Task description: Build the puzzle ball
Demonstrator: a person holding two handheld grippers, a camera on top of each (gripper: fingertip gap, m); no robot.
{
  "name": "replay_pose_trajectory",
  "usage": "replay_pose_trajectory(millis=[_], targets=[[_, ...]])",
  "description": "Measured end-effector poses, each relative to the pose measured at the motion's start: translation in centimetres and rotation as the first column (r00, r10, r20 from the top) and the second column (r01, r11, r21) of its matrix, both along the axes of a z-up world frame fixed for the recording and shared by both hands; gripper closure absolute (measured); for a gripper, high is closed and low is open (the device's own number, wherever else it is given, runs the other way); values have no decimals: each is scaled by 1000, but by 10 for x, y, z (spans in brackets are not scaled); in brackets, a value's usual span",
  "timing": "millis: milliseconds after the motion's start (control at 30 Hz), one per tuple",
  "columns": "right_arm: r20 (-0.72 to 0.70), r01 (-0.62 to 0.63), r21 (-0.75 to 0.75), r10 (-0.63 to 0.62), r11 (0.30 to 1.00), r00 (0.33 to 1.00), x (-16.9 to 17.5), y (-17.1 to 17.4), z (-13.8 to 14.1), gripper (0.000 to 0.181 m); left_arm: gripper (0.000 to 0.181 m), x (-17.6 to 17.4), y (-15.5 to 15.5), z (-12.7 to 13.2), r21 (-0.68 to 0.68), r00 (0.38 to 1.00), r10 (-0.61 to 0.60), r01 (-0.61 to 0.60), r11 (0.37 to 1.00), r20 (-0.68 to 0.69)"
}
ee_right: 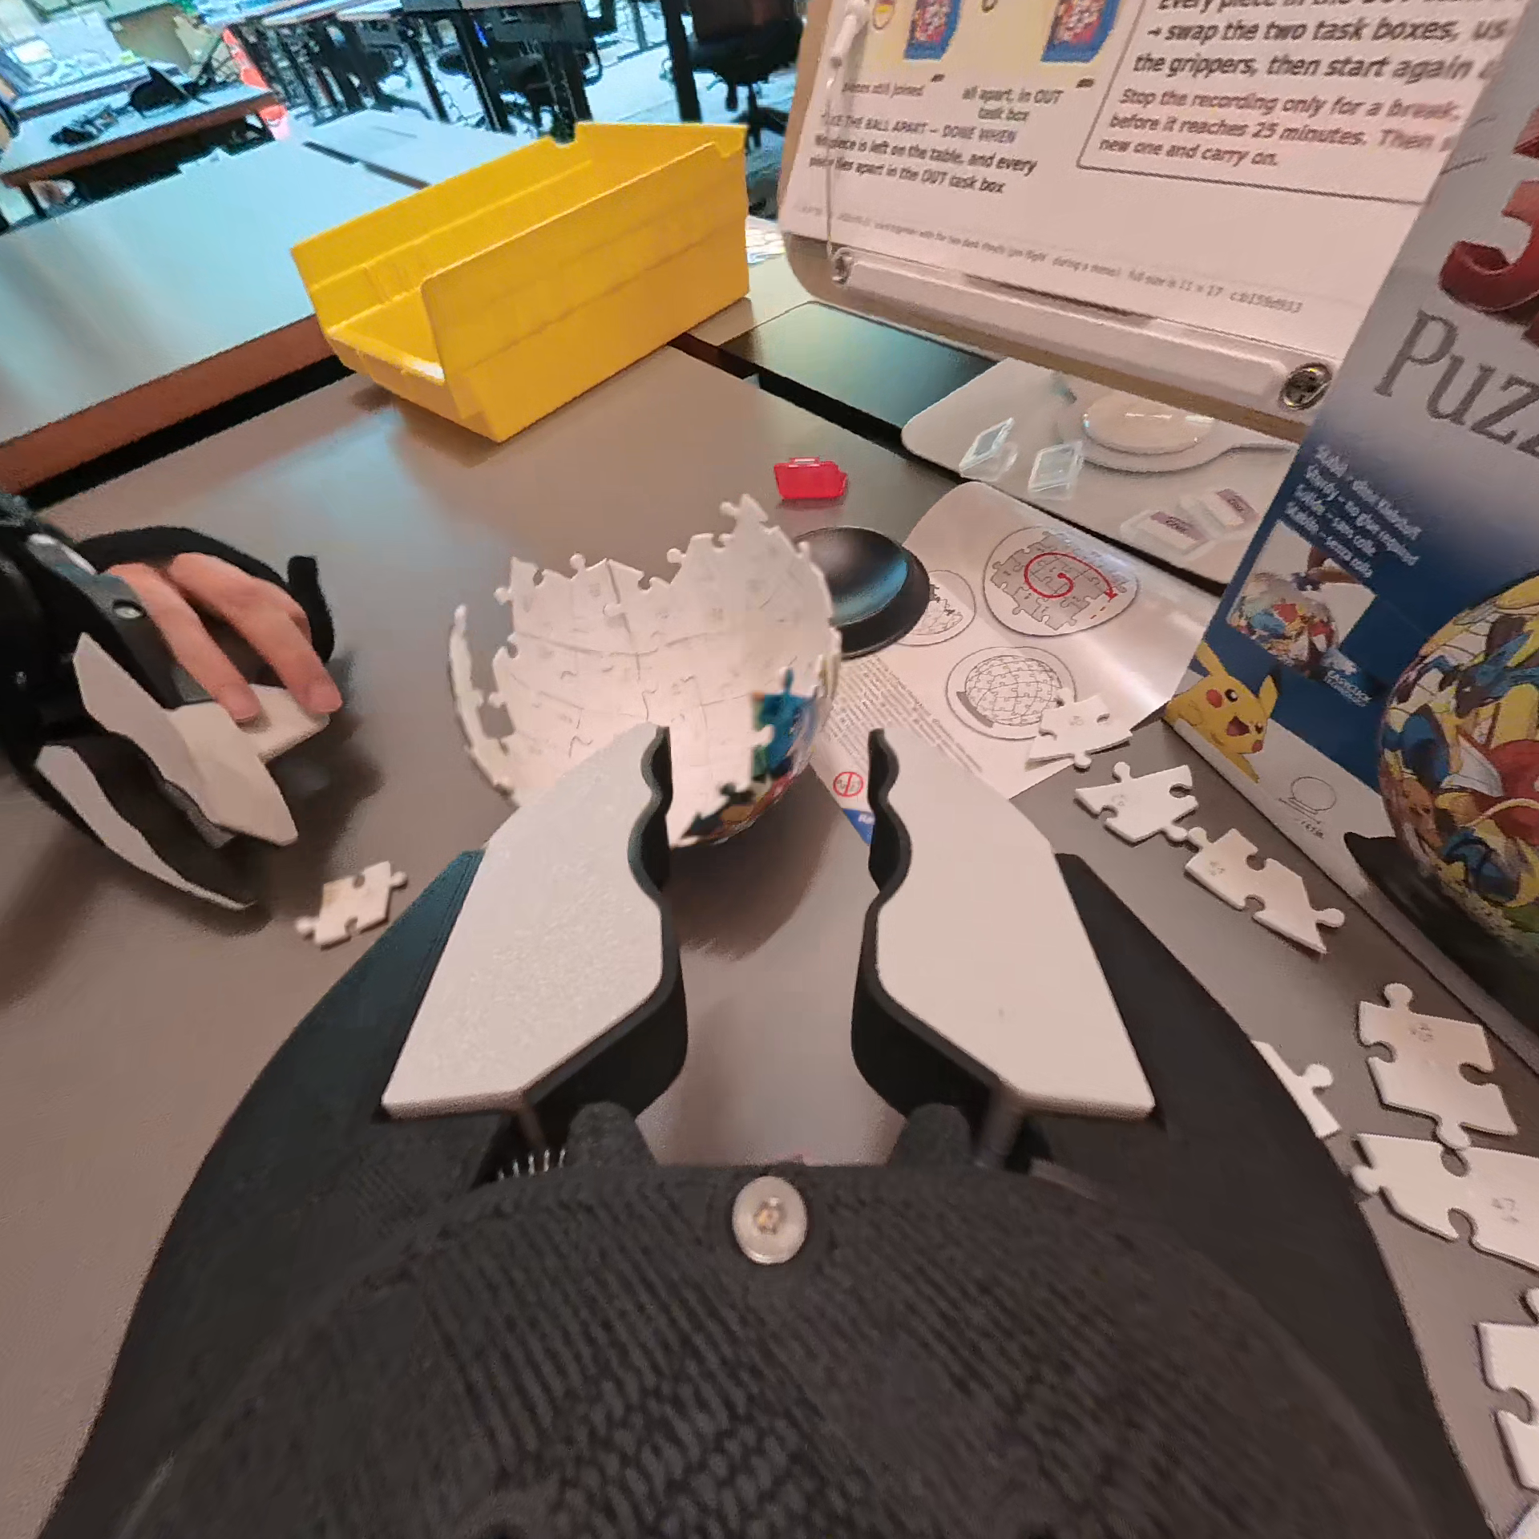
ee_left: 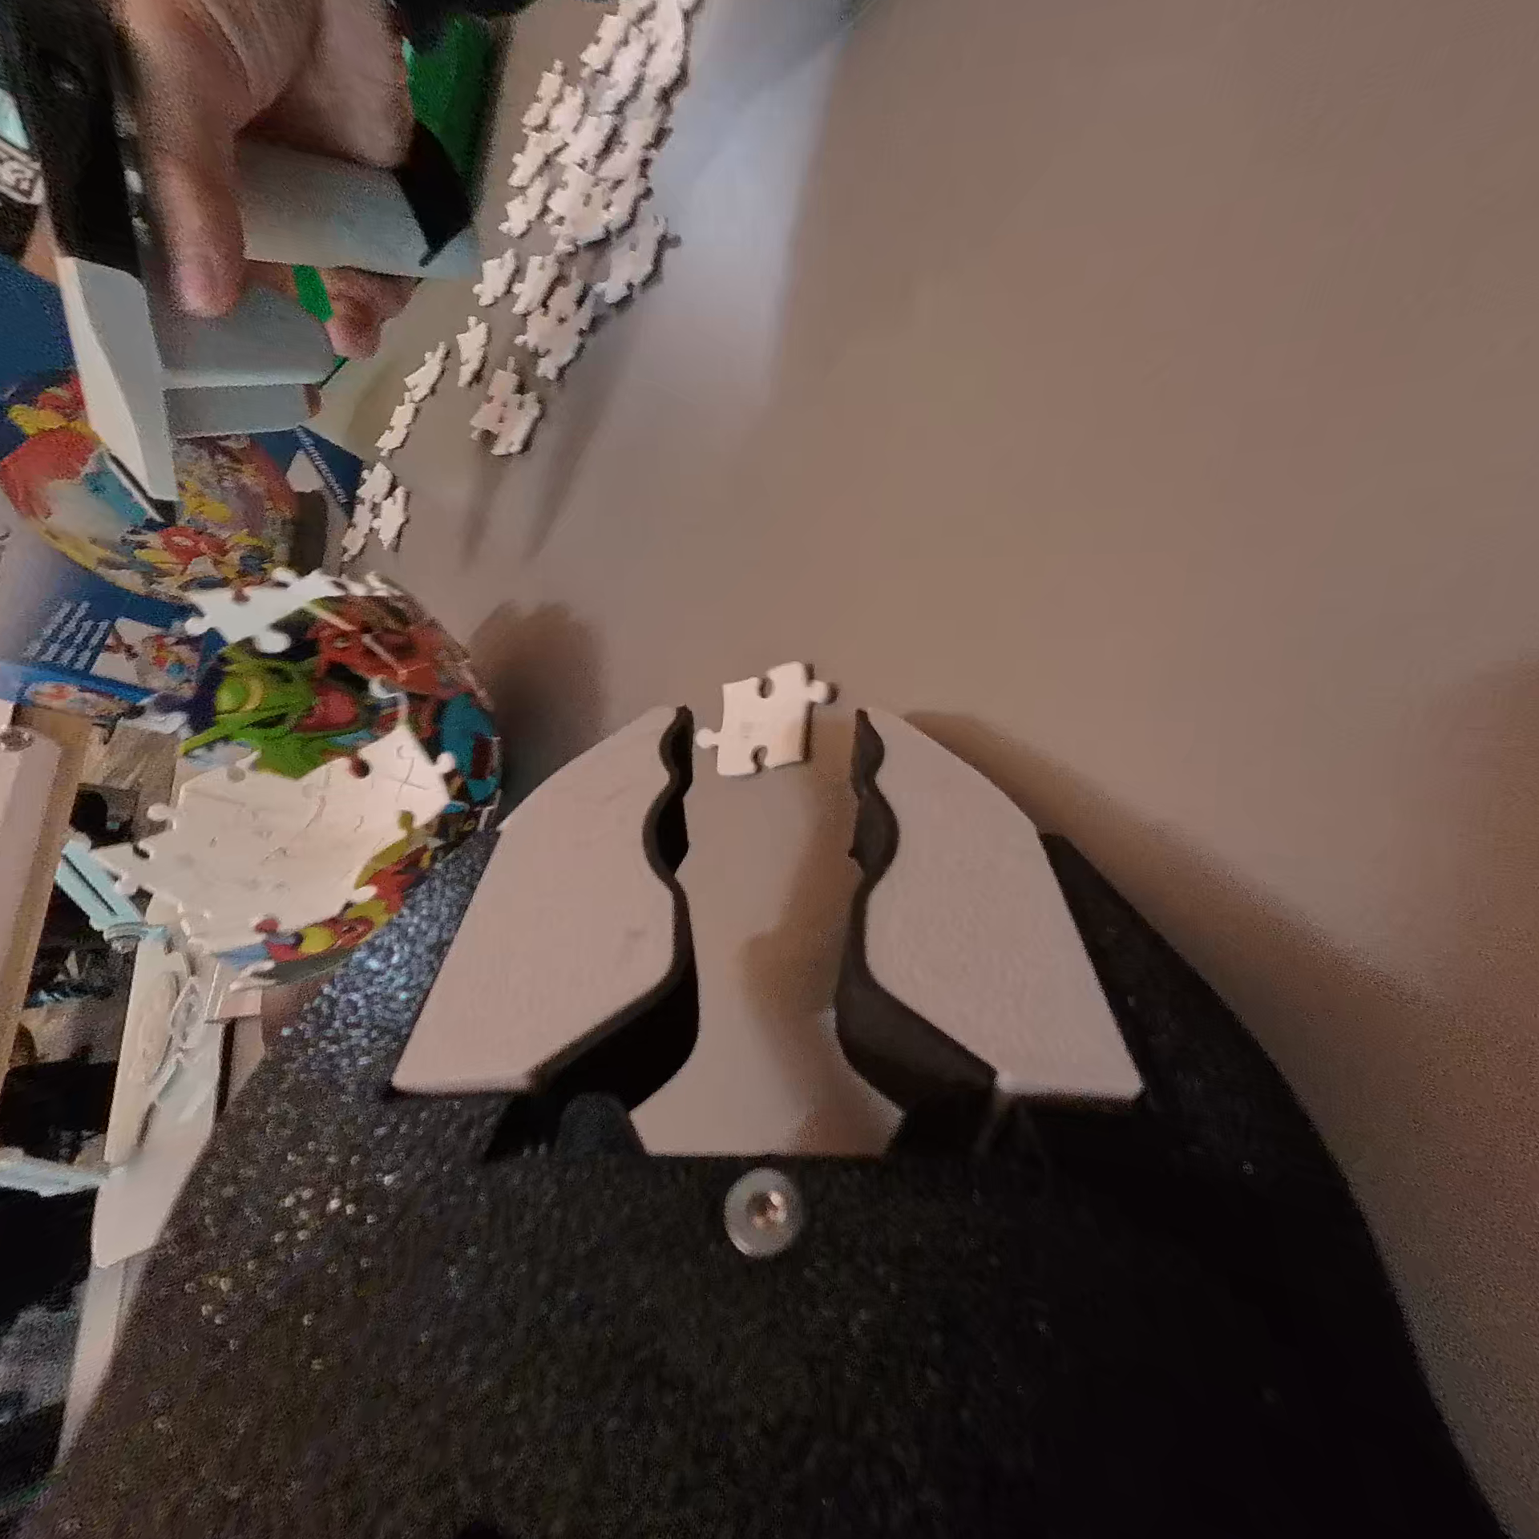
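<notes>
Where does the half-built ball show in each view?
Left wrist view: ball at the left edge, mid-height, left of the left gripper, open side showing white.
Right wrist view: ball at centre, just beyond the right gripper, hollow side toward the camera.
Shared landmark: the single loose piece between the left gripper's tips, lying near that gripper in the right view.

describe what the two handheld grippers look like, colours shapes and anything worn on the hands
Both grippers match: the left gripper and right gripper each have two flat pale grey fingers that taper toward the tip, with wavy black inner pads, on a speckled black body with one silver screw at its centre. The hand on the left gripper shows a black sleeve or strap at the wrist.
</notes>
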State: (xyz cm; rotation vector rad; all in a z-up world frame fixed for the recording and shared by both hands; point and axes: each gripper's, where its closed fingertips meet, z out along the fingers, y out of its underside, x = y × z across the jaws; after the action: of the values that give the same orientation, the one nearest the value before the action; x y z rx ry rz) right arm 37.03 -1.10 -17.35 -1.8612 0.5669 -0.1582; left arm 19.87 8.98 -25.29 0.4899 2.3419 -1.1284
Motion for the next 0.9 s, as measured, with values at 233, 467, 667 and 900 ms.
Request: replay_pose_trajectory(millis=[233,467,667,900], targets=[[-107,17,-82,-26,996,994,24,24,6,130,145,44,17,72,-333,963,220,-260,906,-154],[-192,-5,-405,-79,914,978,31,42,-26,134,143,102,56,71,-266,813,549,-582,769,-191],[-260,-63,-523,-88,850,962,33,45,-45,147,143,127,56,80,-285,745,597,-666,690,-297],[-329,-239,-483,78,842,941,29,46,-50,155,139,159,56,83,-226,714,586,-688,690,-384]])
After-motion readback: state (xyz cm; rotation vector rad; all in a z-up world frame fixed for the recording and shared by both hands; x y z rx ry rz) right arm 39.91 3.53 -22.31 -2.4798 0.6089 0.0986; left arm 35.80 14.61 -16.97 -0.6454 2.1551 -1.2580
